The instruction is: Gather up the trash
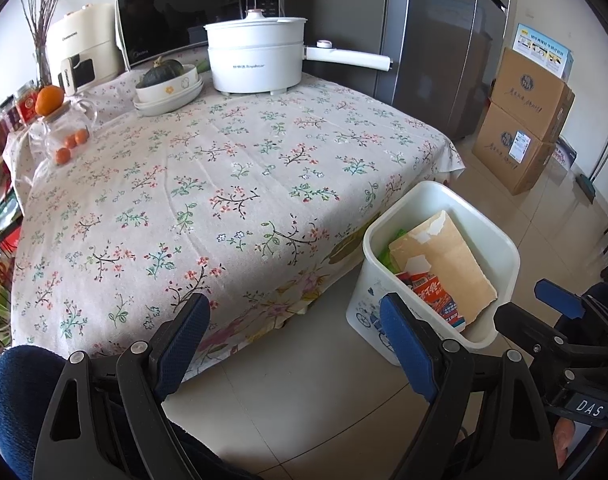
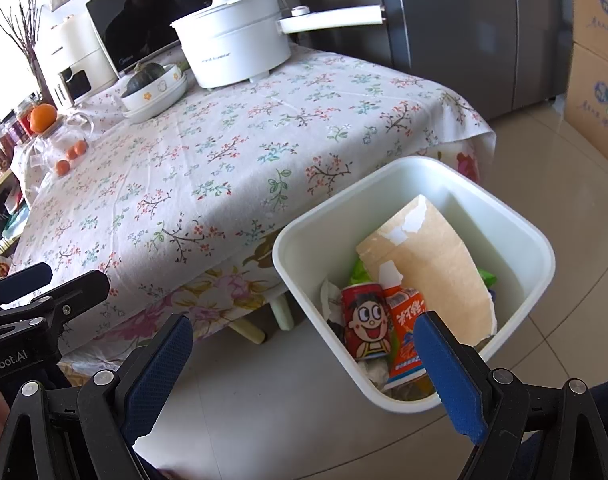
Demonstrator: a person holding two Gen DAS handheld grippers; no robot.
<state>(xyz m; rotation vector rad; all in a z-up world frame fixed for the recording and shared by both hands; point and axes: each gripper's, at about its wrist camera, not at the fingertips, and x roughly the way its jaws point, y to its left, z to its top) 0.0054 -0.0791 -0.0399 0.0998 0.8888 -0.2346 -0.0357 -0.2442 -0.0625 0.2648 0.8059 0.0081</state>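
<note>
Nearest the cameras, the left gripper and the right gripper were both held with jaws spread wide and nothing between the blue pads, each angled downward over the pale tiled floor. The right gripper also showed at the lower right edge of the left wrist view, and the left one at the lower left edge of the right wrist view.

Just beyond the fingers, a white trash bin stood on the floor beside the near corner of the table. It held the collected trash: a torn brown paper bag leaning upright, a red cartoon-printed can, an orange-red carton touching the can, crumpled white paper and green wrappers partly hidden beneath.

The table bore a floral tablecloth, bare across its middle. At its far side stood a white electric pot with a long handle, a bowl holding a dark green squash, a glass jar topped by an orange, and a microwave. Behind were a grey refrigerator and stacked cardboard boxes.
</note>
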